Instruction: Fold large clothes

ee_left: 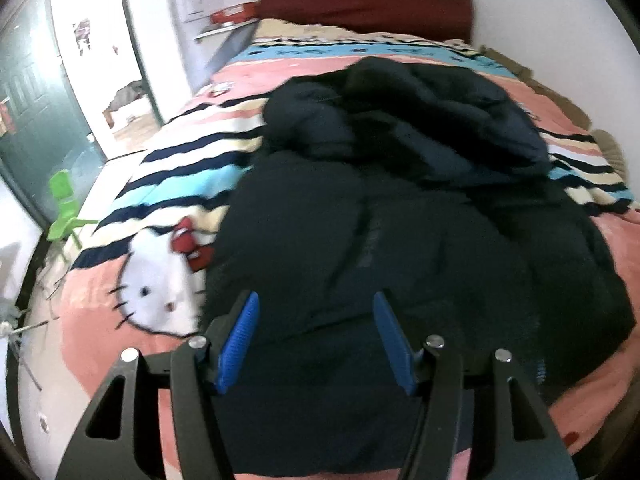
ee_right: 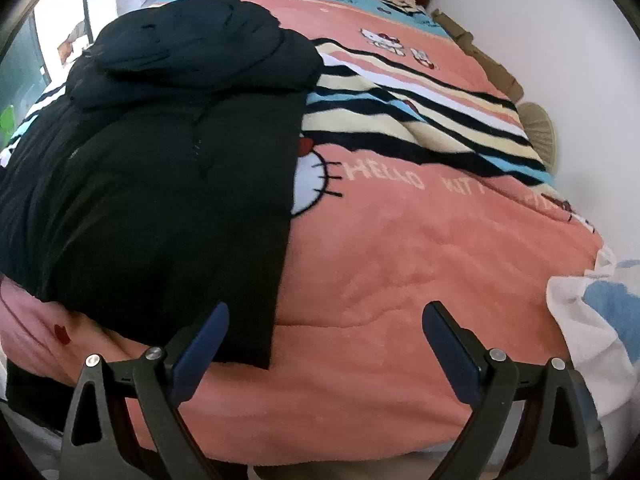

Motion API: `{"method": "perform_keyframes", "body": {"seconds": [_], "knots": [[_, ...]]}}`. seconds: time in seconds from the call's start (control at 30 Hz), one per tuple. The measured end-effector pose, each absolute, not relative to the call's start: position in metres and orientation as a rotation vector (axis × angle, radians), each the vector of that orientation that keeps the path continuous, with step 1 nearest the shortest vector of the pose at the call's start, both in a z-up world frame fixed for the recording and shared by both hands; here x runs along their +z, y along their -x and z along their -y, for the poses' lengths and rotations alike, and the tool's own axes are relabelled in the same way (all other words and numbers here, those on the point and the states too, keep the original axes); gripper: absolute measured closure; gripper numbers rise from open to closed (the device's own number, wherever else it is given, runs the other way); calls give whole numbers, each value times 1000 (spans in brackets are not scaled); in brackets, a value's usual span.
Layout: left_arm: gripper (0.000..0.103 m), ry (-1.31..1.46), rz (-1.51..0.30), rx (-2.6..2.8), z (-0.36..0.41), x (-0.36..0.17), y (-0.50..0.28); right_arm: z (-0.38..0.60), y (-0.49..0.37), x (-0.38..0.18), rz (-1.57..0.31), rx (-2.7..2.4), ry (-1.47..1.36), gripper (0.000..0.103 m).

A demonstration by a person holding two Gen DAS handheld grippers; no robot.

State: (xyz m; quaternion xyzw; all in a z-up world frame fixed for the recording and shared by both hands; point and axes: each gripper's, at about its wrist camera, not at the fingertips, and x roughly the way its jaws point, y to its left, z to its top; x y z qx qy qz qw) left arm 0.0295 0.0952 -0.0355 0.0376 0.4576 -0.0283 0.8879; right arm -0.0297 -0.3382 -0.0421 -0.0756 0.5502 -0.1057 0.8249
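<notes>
Item one, from my left wrist view: the left gripper (ee_left: 316, 312), blue pads apart, nothing between them; it hangs over the near part of the black coat (ee_left: 400, 220), which fills the centre and right of the frame.

Item two, from my right wrist view: the right gripper (ee_right: 326, 322), jaws spread wide and empty, above the bare pink blanket (ee_right: 400, 260) just right of the coat's (ee_right: 160, 160) lower corner. The coat lies in the left half of this frame, its bulky upper part bunched toward the top left.

Item three, surroundings: the blanket carries a cat-face print (ee_left: 156, 284) at lower left of the left view, partly covered by the coat, and black, cream and blue stripes (ee_right: 420, 108) across the middle. A dark red headboard (ee_left: 360, 0) at top; a green plastic chair (ee_left: 64, 204) at far left beside a dark green door (ee_left: 36, 112). A white and blue cloth (ee_right: 592, 320) sits at the right edge of the right view. Along the wall side I see a tan fan-shaped object (ee_right: 538, 124); I cannot tell what it is.
</notes>
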Motion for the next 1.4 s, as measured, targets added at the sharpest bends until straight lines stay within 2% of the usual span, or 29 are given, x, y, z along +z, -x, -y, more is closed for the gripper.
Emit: {"method": "perform_keyframes", "body": {"seconds": [0.43,0.83,1.13,1.4], "knots": [[45,104,-1048,-17,-150,-70,-34,326,17,-54,-1165,-180,153,3],[44,343,-1108,-94,-209,-91,-32,339,0,-109,-1269,-39,-106,1],[44,695,-1163,-368,-218,-124,-25,366,0,-132,-1290,146,-412,1],[44,788,-1189,-384,-230,-144,-16,370,5,-137,-1271,276,-559,1]]}}
